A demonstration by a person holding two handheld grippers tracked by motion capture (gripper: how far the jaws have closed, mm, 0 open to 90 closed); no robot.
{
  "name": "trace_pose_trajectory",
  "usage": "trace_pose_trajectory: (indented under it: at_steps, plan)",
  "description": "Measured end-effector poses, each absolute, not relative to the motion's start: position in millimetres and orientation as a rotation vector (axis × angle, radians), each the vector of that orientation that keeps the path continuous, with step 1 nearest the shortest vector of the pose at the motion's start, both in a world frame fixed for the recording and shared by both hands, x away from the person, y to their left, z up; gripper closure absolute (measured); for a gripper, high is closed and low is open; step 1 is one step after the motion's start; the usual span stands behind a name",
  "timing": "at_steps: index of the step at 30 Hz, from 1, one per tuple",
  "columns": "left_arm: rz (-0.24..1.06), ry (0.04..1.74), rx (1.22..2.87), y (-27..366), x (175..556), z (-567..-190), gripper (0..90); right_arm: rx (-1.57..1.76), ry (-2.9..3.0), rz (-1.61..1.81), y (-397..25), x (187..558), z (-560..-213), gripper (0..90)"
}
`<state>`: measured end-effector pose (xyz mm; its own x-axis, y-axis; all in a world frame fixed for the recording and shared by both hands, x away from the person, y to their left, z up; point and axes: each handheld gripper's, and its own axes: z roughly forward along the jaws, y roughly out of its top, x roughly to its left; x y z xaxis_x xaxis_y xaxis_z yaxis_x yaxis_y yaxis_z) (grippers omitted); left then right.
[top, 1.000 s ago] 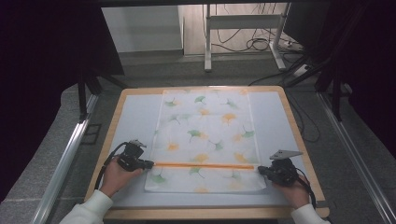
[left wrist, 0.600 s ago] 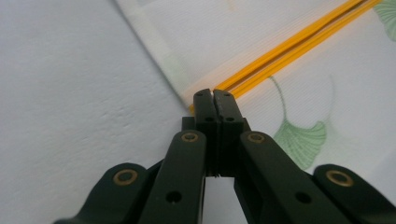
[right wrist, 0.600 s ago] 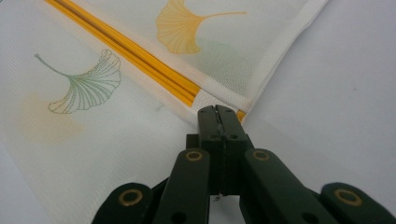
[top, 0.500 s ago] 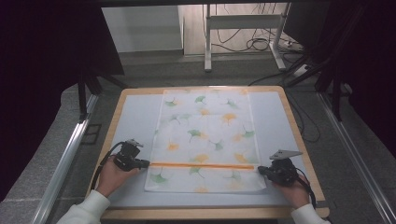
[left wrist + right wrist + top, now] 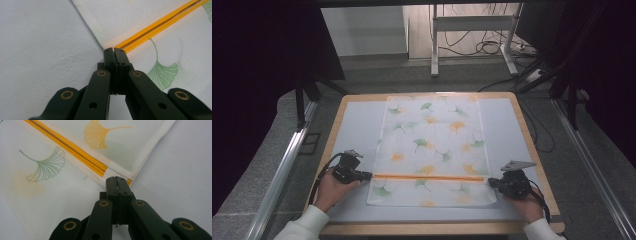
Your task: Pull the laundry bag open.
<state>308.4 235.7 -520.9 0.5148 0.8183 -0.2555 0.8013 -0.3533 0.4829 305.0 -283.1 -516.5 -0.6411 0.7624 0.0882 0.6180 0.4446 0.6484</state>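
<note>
cloth: white fabric with green and orange ginkgo leaves (image 5: 432, 150) is lying flat on the pale mat (image 5: 357, 130), long axis running away from the person; near portion is folded over, fold edge marked by an orange stripe (image 5: 429, 177) running left to right.
table: wooden rim (image 5: 532, 145) is framing the mat; cloth is sitting roughly centred on it.
left gripper: (image 5: 362, 175) is sitting at the left end of the orange stripe, held in the person's left hand (image 5: 332, 187); in the left gripper view the jaws are pressed together with no gap, tips (image 5: 114, 51) meeting the cloth edge right where the stripe ends. Pinching the cloth there.
right gripper: (image 5: 495, 183) is sitting at the right end of the stripe, right hand (image 5: 524, 202) behind it; in the right gripper view the jaws are closed tight, tips (image 5: 116, 180) biting the folded corner beside the stripe's end.
relation: cloth is spanning between the two grippers, stripe line stretching straight from one to the other; rest of the cloth is lying ahead of both.
</note>
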Motion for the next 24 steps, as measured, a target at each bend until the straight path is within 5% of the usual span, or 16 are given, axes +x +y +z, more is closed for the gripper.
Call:
trace_pose_trajectory:
  at_steps: [12, 19, 24]
  plan:
    - [0.103, 1.300, 2.134, 237, 301, -523, 88.1, 1.201, 2.483, 0.981, -283, 305, -516, 89.7]
    - [0.182, 1.295, 2.048, 239, 286, -519, 58.8, 1.134, 2.448, 1.036, -281, 299, -500, 89.4]
    - [0.251, 1.259, 2.005, 231, 281, -509, 53.1, 1.093, 2.441, 1.064, -275, 300, -497, 83.4]
